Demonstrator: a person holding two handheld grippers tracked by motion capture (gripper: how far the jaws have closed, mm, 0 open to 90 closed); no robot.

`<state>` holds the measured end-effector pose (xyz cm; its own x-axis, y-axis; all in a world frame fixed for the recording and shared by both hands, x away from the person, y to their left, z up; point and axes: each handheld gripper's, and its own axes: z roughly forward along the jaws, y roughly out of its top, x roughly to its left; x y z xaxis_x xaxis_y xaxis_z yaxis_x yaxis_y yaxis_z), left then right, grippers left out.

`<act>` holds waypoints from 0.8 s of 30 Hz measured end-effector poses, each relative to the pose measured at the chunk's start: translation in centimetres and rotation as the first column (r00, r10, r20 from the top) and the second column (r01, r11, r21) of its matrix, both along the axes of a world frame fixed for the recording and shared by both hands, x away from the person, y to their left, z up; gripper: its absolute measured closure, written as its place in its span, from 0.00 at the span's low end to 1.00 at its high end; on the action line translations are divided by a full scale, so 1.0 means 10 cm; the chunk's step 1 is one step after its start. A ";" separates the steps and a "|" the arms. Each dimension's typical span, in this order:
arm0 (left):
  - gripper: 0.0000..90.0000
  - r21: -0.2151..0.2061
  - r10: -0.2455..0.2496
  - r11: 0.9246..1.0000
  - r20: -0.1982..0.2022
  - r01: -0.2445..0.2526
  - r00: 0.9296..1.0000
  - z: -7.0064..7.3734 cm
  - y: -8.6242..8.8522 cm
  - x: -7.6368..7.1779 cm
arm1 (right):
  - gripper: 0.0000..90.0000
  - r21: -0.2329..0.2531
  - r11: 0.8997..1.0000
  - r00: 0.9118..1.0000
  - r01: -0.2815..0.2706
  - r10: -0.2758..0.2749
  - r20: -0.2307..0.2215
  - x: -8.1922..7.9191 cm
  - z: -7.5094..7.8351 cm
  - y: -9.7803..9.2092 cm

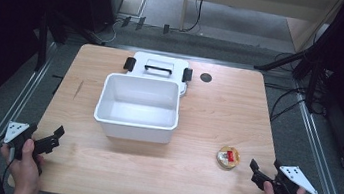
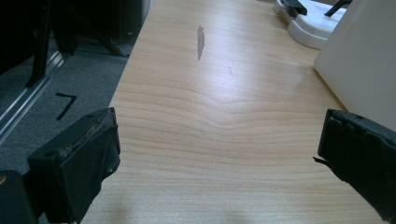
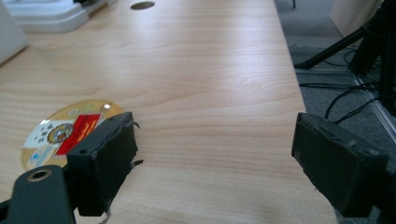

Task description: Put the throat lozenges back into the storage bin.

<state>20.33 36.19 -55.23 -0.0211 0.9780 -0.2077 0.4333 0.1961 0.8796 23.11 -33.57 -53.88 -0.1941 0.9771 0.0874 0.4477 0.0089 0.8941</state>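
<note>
One bin (image 1: 136, 117), one lid (image 1: 158, 68), one tin (image 1: 228, 157)

Your open white bin (image 1: 137, 108) sits mid-tabletop, its lid (image 1: 159, 68) behind at the far edge; the round gold tin (image 1: 228, 157) lies near the right edge.

"7" mark on floor (image 2: 67, 105)

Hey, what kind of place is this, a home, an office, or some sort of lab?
Most likely a lab or recording studio rather than a home: a bare wooden table stands on grey carpet, black stand legs and loose cables surround it, and metal rails run along the floor on both sides.
</note>
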 end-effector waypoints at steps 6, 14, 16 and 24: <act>0.00 -0.016 0.002 1.000 0.006 -0.002 1.000 0.00 0.01 0.00 | 0.16 -0.068 0.997 0.998 -0.033 0.030 -0.048 0.02 0.05 0.05; 0.00 0.010 -0.004 1.000 0.008 0.004 1.000 0.00 -0.01 -0.01 | 0.17 -0.122 0.989 0.989 -0.080 0.064 -0.132 0.10 0.27 0.09; 0.00 0.013 -0.013 1.000 0.013 0.013 1.000 0.00 -0.01 -0.01 | 0.17 -0.142 0.983 0.981 -0.116 0.091 -0.173 0.13 0.30 0.09; 0.00 0.085 -0.056 0.995 0.025 0.054 0.998 0.01 -0.10 -0.05 | 0.16 -0.191 0.957 0.945 -0.217 0.157 -0.287 0.24 0.39 0.12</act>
<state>19.86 35.21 -55.14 0.0381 0.9915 -0.1242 0.4168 0.0972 0.9038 25.53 -32.40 -50.01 -0.3741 0.9261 -0.0490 0.6399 0.2960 0.7092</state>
